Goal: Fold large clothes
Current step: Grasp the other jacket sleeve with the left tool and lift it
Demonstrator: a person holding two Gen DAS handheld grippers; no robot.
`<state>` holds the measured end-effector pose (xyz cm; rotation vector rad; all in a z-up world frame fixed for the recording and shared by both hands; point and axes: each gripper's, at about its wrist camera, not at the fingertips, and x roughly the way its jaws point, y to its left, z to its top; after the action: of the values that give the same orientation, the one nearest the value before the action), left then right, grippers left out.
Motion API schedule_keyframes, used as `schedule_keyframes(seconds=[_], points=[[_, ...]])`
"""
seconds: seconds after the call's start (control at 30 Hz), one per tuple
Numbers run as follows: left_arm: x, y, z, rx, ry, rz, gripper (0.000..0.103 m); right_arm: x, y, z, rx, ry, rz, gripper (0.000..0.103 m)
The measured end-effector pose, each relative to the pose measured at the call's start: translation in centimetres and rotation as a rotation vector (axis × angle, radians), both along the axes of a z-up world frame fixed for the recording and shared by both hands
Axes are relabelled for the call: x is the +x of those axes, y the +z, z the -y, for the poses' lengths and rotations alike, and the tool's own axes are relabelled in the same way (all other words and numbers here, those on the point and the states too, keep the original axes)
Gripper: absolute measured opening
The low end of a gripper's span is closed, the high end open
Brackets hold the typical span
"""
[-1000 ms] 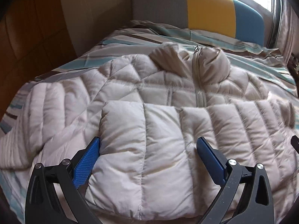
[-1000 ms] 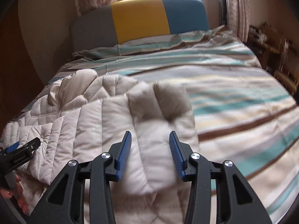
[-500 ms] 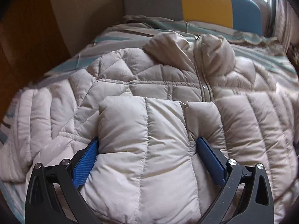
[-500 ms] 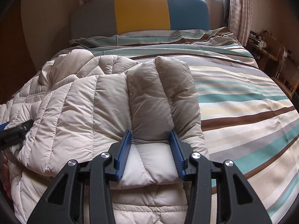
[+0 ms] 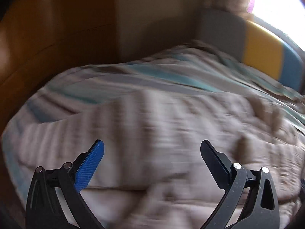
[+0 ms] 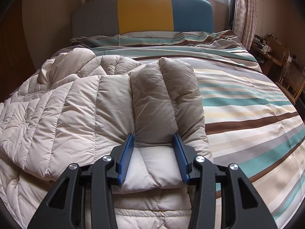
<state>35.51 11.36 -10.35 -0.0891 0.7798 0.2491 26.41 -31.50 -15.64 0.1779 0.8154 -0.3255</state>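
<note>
- Saw no writing to read anywhere.
- One puffy coat (image 6: 76, 103) – lying on one striped bed (image 6: 247, 103), by a grey, yellow and blue headboard (image 6: 144, 11).
- Right gripper (image 6: 154, 152) – pinched shut on a folded coat edge.
- Left gripper (image 5: 152, 152) – spread wide, holding nothing, blurry.

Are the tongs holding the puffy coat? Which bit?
The right tongs pinch the puffy jacket by its folded-over bottom hem, one quilted panel squeezed between the blue pads. The left tongs stand wide open and hold nothing.
</note>
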Motion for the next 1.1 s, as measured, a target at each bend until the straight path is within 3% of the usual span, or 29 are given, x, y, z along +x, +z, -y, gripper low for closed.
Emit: schedule_keyframes(seconds=[0.2,0.43,0.57,0.83,0.97,1.0,1.1], points=[[-2.3,-1.1,-8.3,0.001,0.186,-0.004,0.1,0.0,0.0,-0.1,-0.004,0.0,-0.001,0.043],[-4.7,-3.1,-15.1,0.07,0.376,-0.052,0.1,0.0,0.0,-0.1,-0.002,0.001,-0.001,0.043],[-5.8,-4.1,-18.1,0.067,0.506,-0.071,0.1,0.0,0.0,-0.1,-0.002,0.001,-0.001,0.043],[-5.3,-6.3,-21.8,-0.029,0.585,-0.124,0.1,0.0,0.0,-0.1,-0.005,0.001,-0.001,0.043],[-5.2,-7.9,-23.4,-0.164,0.649,-0.136,0.1,0.0,0.0,-0.2,-0.008,0.001,-0.002,0.044],[-5.3,-7.8,-23.4,-0.167,0.671,-0.122,0.099,0.0,0.0,-0.2,-0.01,0.001,-0.003,0.044],[-4.7,-7.6,-22.5,-0.143,0.646,-0.113,0.077,0.1,0.0,-0.3,-0.015,0.0,-0.005,0.044]])
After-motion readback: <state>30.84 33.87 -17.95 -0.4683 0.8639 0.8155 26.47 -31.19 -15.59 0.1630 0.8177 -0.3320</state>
